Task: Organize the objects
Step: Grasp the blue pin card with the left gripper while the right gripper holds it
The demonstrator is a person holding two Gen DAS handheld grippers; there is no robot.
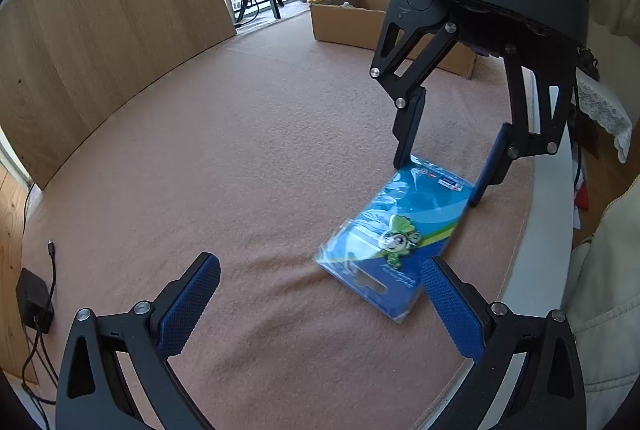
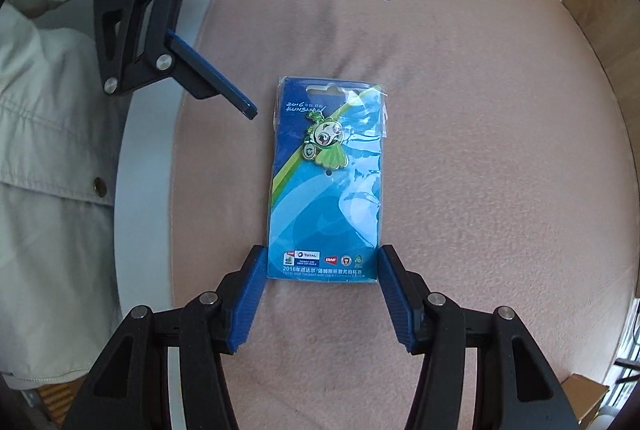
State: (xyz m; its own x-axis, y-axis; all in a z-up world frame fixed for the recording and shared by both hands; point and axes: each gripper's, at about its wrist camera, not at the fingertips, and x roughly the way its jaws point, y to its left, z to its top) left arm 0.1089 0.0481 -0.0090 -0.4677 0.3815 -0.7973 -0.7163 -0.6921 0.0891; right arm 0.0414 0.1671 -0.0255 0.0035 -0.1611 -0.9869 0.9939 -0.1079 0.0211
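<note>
Small print on the package (image 2: 326, 185) is only partly legible for me: "2016" and "KUNSHAN" near the top, sponsor logos along the bottom edge, the rest too fine. My own hands stay hidden behind the rig bodies; only a beige sleeve (image 2: 44, 133) shows.

The package is a flat blue card in a clear plastic wrap, with a green cartoon mascot pin near its upper half. It lies flat on the pink cloth covering the table (image 2: 500, 149), close to the table's white rim on my side.

Right gripper (image 2: 322, 304) points straight down over the card's bottom end, jaws on either side of that short edge (pads look at or just beside the edges; I cannot tell whether they press, so grip unclear). In the left wrist view its tips stand at the card's far end.

Left gripper (image 1: 320, 304) tilts downward, jaws released and wide, nothing between them; one fingertip sits just beside the card's near corner.

Black charger (image 1: 34, 300) with cable lies far off at the table edge.
</note>
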